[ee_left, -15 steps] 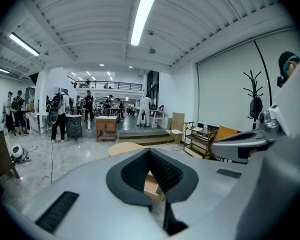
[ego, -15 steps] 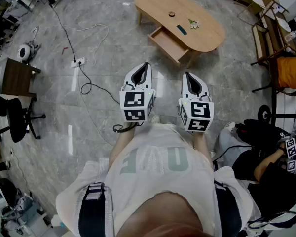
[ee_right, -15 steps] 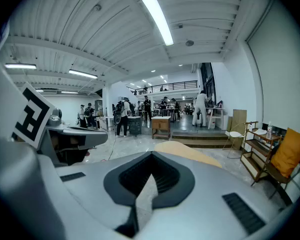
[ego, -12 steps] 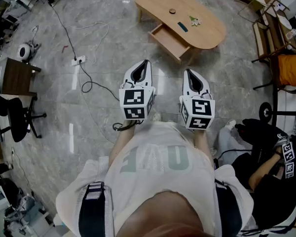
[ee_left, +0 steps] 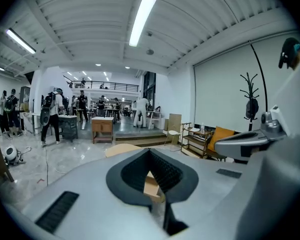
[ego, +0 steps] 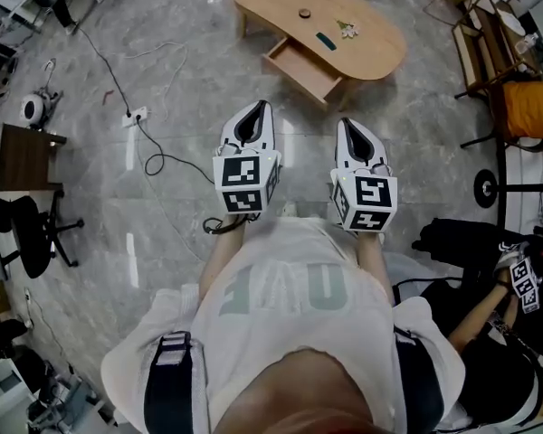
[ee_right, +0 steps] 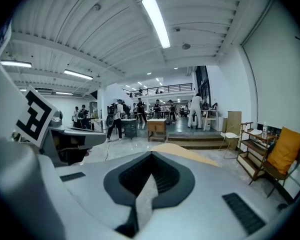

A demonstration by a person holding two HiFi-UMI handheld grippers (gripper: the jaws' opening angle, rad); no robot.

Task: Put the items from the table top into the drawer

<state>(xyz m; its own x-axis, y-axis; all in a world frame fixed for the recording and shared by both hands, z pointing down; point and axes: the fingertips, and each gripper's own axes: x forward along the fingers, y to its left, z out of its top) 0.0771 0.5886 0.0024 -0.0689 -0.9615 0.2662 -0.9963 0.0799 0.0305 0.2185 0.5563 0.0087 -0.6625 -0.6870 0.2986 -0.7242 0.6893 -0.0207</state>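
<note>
Currently on record, head view: one low oval table [ego: 380,48] of light wood, standing on the grey marbled floor [ego: 190,80] well ahead of the person. One drawer [ego: 300,69] of the same wood, pulled out from the table's near side, its pale bottom showing. Table-top items, three, all small and lying apart from one another: a round brown piece [ego: 302,13] toward the far left edge; a dark teal strip [ego: 324,40], flat and oblong, nearest the drawer side; a white-and-green cluster [ego: 348,31] just right of it, too small to make out further. All three rest on the table top, none in the drawer. Left gripper [ego: 262,107], white shell with a marker cube at the rear, held level-ish before the chest and pointing toward the table, well short of it; in the left gripper view its [ee_left: 150,151] dark ribbed pads meet at the tips with nothing between them. Right gripper [ego: 347,125], same build, held beside the left, the two apart; in the right gripper view its [ee_right: 151,154] jaws likewise stand together, gripping nothing. Surroundings: a black cable [ego: 154,156] running from a white power strip [ego: 133,114] across the floor; a black office chair [ego: 32,233] at far left; an orange cushion [ego: 534,107] at far right.
</note>
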